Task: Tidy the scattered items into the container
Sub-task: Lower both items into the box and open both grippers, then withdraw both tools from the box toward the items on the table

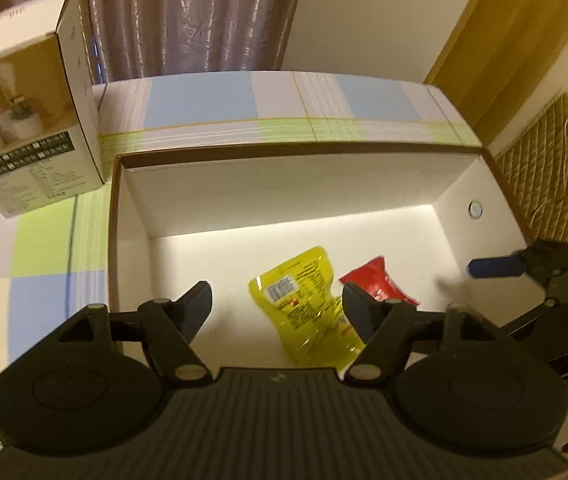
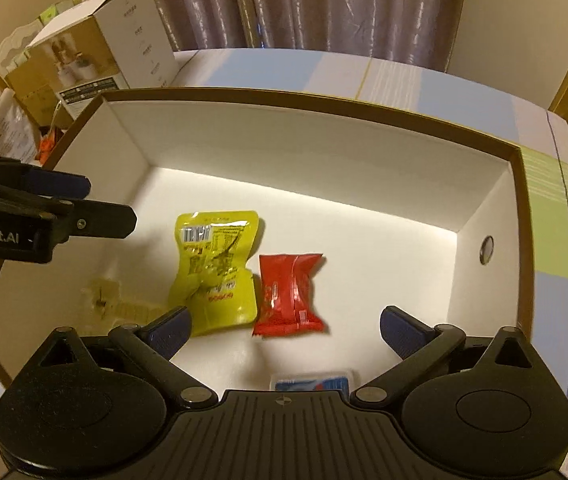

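A white box with a brown rim (image 1: 308, 151) (image 2: 324, 106) stands open below both grippers. On its floor lie a yellow snack packet (image 1: 304, 300) (image 2: 213, 268) and a red packet (image 1: 380, 284) (image 2: 290, 292), side by side. A blue and white packet (image 2: 312, 382) shows at the near edge, partly hidden by the right gripper's body. My left gripper (image 1: 275, 304) hangs open above the yellow packet, with nothing between its fingers. My right gripper (image 2: 284, 330) is open wide above the red packet, apart from it. The left gripper's fingers (image 2: 99, 220) reach in from the left in the right wrist view.
A printed carton (image 1: 31, 120) (image 2: 95, 56) stands on the checked tablecloth (image 1: 243, 104) (image 2: 444, 80) left of the box. More packaging and a bag (image 2: 7, 128) are piled at the far left. Curtains hang behind the table. A small round hole (image 1: 475, 209) (image 2: 486, 249) marks the box's right wall.
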`<action>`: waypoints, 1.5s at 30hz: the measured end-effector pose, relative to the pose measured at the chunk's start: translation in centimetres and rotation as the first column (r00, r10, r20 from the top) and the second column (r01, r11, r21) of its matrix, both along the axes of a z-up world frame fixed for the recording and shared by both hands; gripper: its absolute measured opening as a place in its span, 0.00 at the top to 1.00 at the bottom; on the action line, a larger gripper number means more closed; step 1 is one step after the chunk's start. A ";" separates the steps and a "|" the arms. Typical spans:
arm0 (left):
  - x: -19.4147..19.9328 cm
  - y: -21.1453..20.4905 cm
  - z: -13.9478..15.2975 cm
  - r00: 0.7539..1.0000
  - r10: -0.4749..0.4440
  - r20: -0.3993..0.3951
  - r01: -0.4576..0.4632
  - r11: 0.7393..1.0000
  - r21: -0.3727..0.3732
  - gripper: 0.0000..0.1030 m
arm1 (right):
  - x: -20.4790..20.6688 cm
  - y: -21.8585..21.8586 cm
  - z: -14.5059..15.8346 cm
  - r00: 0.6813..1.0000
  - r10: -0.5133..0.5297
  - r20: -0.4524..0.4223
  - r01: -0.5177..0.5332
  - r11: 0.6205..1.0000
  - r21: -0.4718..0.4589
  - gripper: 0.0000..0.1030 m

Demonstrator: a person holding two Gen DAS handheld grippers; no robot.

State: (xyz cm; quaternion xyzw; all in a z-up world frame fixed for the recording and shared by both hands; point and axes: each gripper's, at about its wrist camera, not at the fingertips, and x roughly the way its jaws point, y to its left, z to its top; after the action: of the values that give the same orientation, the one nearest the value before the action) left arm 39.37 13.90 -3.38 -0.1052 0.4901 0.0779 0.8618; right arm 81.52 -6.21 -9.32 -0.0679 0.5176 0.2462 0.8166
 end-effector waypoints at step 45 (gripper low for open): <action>-21.1 -7.5 3.6 0.983 -0.104 0.150 0.074 0.978 0.195 0.18 | -17.7 -9.0 5.8 0.936 -0.291 0.196 0.248 0.944 0.219 0.00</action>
State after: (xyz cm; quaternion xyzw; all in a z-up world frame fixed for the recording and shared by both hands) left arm 18.23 6.37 0.24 -0.0071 0.4144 0.0766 0.9068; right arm 63.82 -15.19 -3.48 0.0549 0.4000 0.1706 0.8988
